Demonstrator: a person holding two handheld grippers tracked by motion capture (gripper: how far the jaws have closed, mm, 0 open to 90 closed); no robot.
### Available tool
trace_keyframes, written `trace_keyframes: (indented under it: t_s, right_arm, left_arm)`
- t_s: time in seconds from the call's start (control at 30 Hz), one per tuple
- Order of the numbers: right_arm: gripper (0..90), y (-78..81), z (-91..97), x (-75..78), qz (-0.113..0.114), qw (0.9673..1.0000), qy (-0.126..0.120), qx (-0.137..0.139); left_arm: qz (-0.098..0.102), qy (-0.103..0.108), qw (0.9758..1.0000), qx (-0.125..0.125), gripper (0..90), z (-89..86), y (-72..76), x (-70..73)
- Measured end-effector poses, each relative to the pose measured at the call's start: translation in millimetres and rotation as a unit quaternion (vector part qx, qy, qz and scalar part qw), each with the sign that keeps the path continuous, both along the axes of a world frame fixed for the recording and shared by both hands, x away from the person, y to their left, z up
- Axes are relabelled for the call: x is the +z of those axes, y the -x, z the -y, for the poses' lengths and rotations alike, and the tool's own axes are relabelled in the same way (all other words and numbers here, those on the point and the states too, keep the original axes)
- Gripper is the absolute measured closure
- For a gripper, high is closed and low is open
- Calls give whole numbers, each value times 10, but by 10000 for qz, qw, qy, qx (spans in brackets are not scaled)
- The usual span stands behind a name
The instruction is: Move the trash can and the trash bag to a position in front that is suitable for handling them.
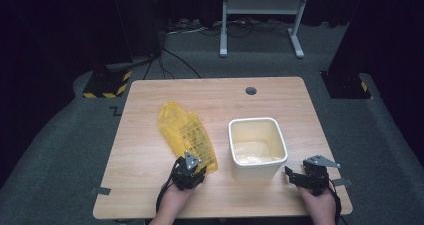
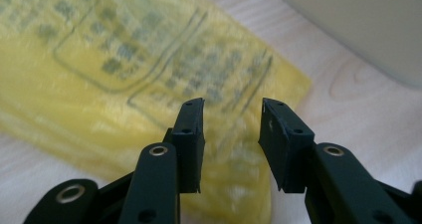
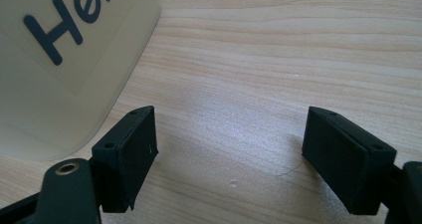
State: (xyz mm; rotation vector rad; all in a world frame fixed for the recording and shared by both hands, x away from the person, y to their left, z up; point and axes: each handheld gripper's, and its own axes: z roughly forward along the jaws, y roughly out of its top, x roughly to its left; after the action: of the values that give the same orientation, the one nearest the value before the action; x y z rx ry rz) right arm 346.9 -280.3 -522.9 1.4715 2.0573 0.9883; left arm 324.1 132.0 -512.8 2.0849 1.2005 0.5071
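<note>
A crumpled yellow plastic bag [image 1: 186, 131] with dark print lies flat on the wooden table [image 1: 145, 185], left of a cream plastic bin [image 1: 256, 171]. My left gripper [image 1: 195, 169] sits at the bag's near end. In the left gripper view its jaws [image 2: 231, 109] stand apart just over the bag [image 2: 124, 74], and nothing is pinched between the pads. My right gripper [image 1: 298, 171] rests near the front right of the table, beside the bin. Its jaws [image 3: 229, 129] are wide open over bare wood, with the bin's wall [image 3: 64, 74] to their left.
The bin stands upright with its mouth open and looks empty. A round cable hole [image 1: 251, 91] is in the table's far edge. Beyond the table are a white frame stand [image 1: 260, 15] and hazard-striped bases [image 1: 107, 82] on grey carpet.
</note>
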Motion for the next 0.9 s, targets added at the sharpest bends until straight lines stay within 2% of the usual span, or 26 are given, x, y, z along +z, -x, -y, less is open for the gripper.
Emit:
trace_keyframes:
  t_s: [0.07, 0.2, 0.3, 0.37, 0.43, 0.47, 0.5, 0.57, 0.6, 0.67, 0.73, 0.8, 0.87, 0.9]
  right_arm:
    - [212, -2, -4, -1, 1, 10000, 7, 4]
    - [213, -2, -6, -1, 3, 10000, 22, -3]
    - [213, -1, -9, 0, -6, 10000, 32, -18]
    - [213, -2, -6, -1, 3, 10000, 27, -12]
    - [213, -2, -6, -1, 4, 10000, 27, -13]
    - [213, -2, -8, 0, 0, 10000, 39, -14]
    - [214, -1, -10, 0, -6, 10000, 40, -21]
    - [216, 0, -12, 1, -12, 10000, 44, -24]
    - [216, 0, -12, 1, -11, 10000, 46, -25]
    - [217, 0, -11, 0, -10, 10000, 44, -26]
    - [217, -2, -6, 0, 3, 10000, 28, -19]
    - [216, -3, -3, -1, -2, 10000, 2, -23]
    - [216, -3, -2, -1, -1, 10000, -2, -23]
    - [216, -4, -2, 0, -2, 10000, 3, -16]
  left_arm:
    - [-21, -42, 10000, -23, 618, -63, 93, -19]
    - [-50, 10, 10000, -31, 618, -193, 264, -37]
    - [-48, 17, 10000, -40, 617, -239, 334, -22]
    - [18, 120, 9999, -49, 611, -286, 413, 24]
    - [122, 239, 9996, -82, 598, -296, 421, 91]
    - [154, 437, 9989, -86, 580, -301, 398, 137]
    - [210, 547, 9983, -65, 559, -305, 362, 192]
    - [410, 463, 9981, -2, 555, -290, 255, 294]
    - [449, 453, 9979, 73, 554, -282, 178, 322]
    - [370, 403, 9982, 233, 558, -261, 18, 306]
    - [202, 273, 9991, 268, 567, -222, -91, 210]
    - [24, 125, 9997, 215, 567, -196, -141, 93]
    - [-42, 118, 9998, 167, 566, -190, -144, 41]
    - [-95, 94, 9998, 158, 567, -201, -117, -29]
